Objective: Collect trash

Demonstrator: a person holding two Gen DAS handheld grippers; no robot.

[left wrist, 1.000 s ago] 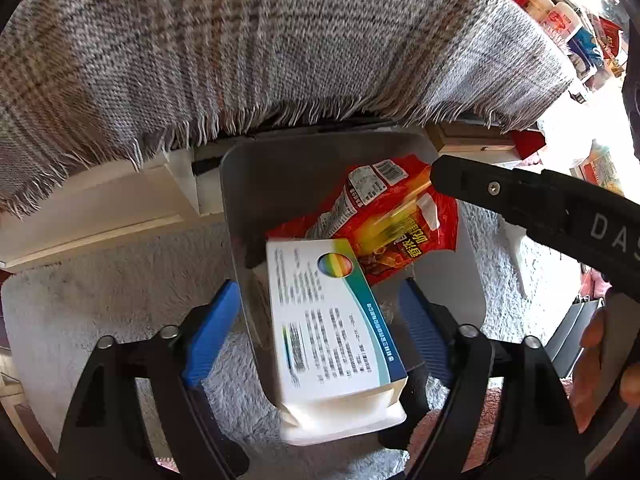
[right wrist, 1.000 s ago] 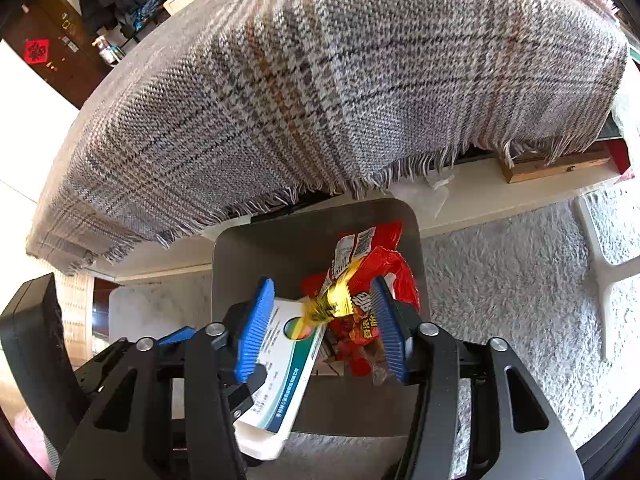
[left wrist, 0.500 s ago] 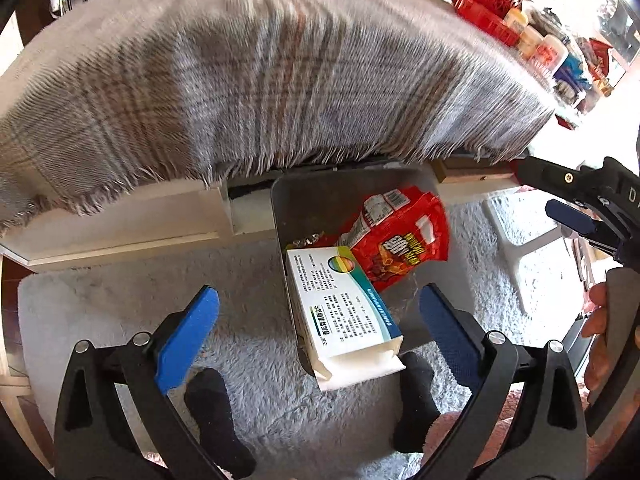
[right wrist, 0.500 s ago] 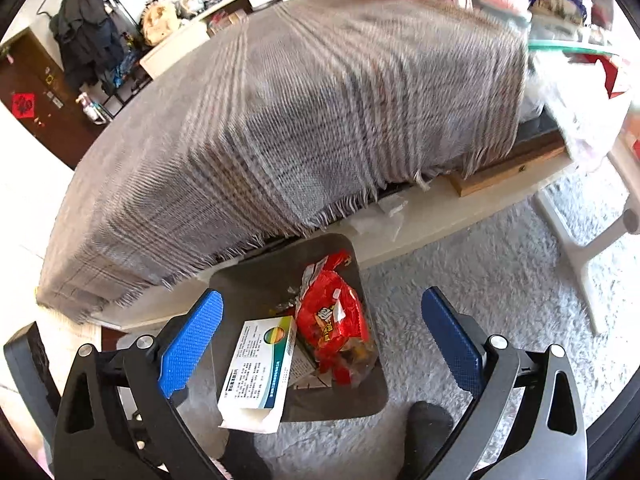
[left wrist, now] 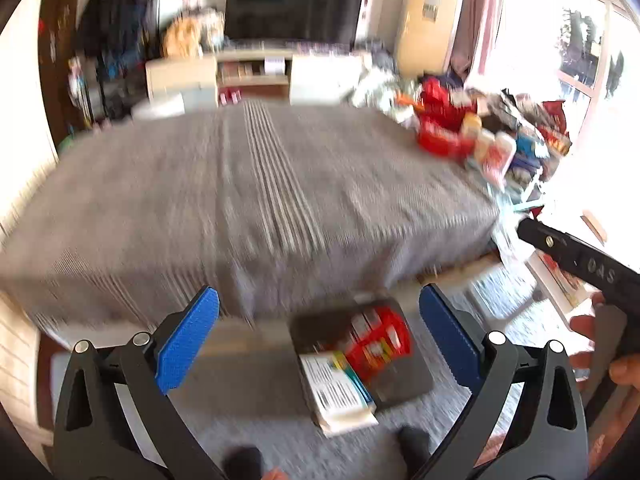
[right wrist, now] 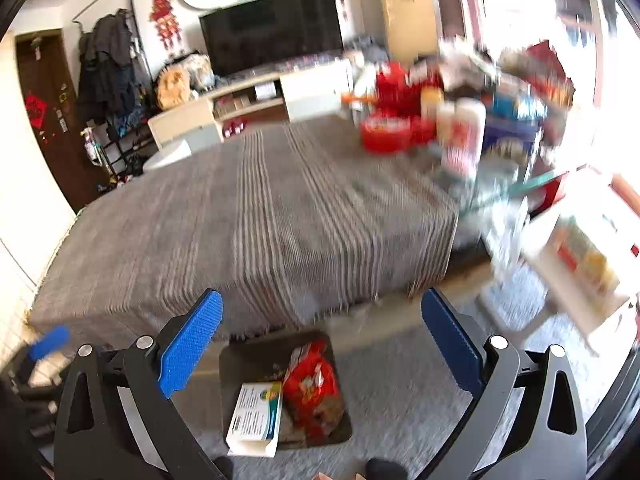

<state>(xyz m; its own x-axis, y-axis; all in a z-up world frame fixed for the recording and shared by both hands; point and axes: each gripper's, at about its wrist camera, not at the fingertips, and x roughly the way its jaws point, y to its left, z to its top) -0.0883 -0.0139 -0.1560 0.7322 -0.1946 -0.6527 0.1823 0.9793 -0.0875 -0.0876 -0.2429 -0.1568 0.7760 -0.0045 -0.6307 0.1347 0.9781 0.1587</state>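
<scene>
Both my grippers, left gripper (left wrist: 319, 334) and right gripper (right wrist: 321, 338), stand spread wide and empty. The white box (right wrist: 256, 418) and red snack bag (right wrist: 314, 390) lie in the grey bin (right wrist: 256, 350), lower centre. The box apparently overhangs the near rim, long axis toward me.

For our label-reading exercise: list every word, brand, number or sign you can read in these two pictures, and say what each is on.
"DAS": on the black body of the right gripper, seen from the left wrist view; further letters are cut off.
White box in the bin: printed lines, too blurred to read.
Red bag: print too blurred.
Red door sign: a character, unreadable.
</scene>
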